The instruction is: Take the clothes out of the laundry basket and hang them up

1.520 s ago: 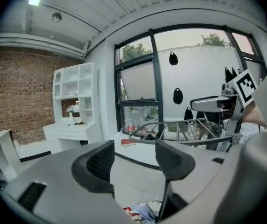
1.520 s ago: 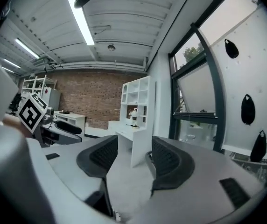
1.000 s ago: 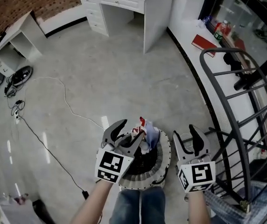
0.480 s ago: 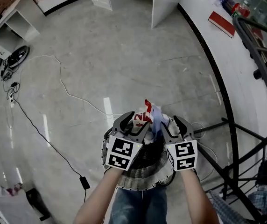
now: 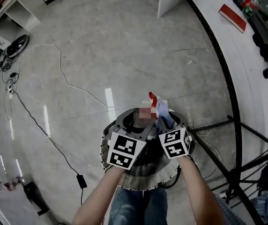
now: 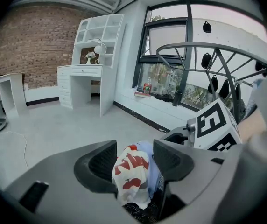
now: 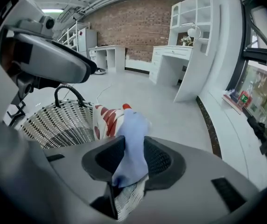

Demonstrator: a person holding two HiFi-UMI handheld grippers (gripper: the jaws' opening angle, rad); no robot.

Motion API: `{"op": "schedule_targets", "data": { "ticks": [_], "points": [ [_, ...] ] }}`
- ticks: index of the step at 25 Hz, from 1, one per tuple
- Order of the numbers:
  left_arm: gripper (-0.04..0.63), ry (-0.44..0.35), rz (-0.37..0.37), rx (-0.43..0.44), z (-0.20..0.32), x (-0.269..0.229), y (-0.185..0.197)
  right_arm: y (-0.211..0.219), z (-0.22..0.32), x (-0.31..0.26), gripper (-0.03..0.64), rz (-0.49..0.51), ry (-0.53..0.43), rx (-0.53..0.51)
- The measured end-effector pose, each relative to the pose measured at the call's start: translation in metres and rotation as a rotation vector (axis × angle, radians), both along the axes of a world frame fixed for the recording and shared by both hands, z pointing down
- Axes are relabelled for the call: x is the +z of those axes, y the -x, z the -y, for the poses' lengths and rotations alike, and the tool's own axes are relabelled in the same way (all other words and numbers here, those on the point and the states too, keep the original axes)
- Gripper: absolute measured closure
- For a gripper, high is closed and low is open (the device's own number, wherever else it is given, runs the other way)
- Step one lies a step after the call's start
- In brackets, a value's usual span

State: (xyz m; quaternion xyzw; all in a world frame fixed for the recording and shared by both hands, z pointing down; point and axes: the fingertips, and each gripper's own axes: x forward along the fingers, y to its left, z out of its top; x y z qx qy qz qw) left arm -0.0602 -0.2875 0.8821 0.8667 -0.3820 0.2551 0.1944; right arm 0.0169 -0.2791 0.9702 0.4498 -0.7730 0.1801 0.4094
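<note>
Left hand-held gripper (image 6: 134,158): gaping wide around the red-and-white garment (image 6: 129,171), not gripping it.
Red-and-white garment: bunching up above the laundry basket (image 7: 54,125), toward its far rim.
Pale blue garment (image 7: 132,134): rising just beside it, touching it.
Right hand-held gripper (image 7: 132,155): closing, pads pinching the pale blue garment.
Risk: possibly dragging both pieces out together, or tipping the light basket; a thin pinch perhaps slipping before reaching the drying rack (image 6: 203,45).

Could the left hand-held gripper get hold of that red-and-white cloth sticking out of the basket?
Probably yes: the red-and-white cloth stands between the open jaws of the left hand-held gripper, with nothing blocking it.
</note>
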Motion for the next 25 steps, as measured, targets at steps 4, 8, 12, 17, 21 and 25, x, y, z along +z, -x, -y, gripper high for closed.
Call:
{"op": "schedule_targets", "data": {
  "ticks": [4, 8, 12, 17, 21, 25],
  "points": [
    [0.344, 0.011, 0.002, 0.002, -0.005, 0.001, 0.003, -0.002, -0.002, -0.001, 0.583, -0.015, -0.004, -0.005],
    [0.345, 0.017, 0.004, -0.004, -0.009, -0.003, 0.007, -0.001, -0.008, -0.026, 0.591, 0.075, -0.025, 0.03],
    [0.345, 0.017, 0.004, 0.004, -0.013, -0.023, 0.009, -0.006, -0.016, -0.075, 0.592, 0.144, -0.066, 0.06],
    [0.345, 0.0, -0.007, 0.019, -0.021, -0.07, 0.012, -0.009, -0.027, -0.159, 0.592, 0.198, -0.14, 0.073],
    [0.345, -0.012, -0.011, 0.051, -0.035, -0.114, 0.016, -0.008, -0.039, -0.235, 0.592, 0.204, -0.205, 0.054],
    [0.345, -0.017, -0.013, 0.084, -0.049, -0.159, 0.019, -0.006, -0.048, -0.323, 0.592, 0.178, -0.279, 0.014]
  ]
}}
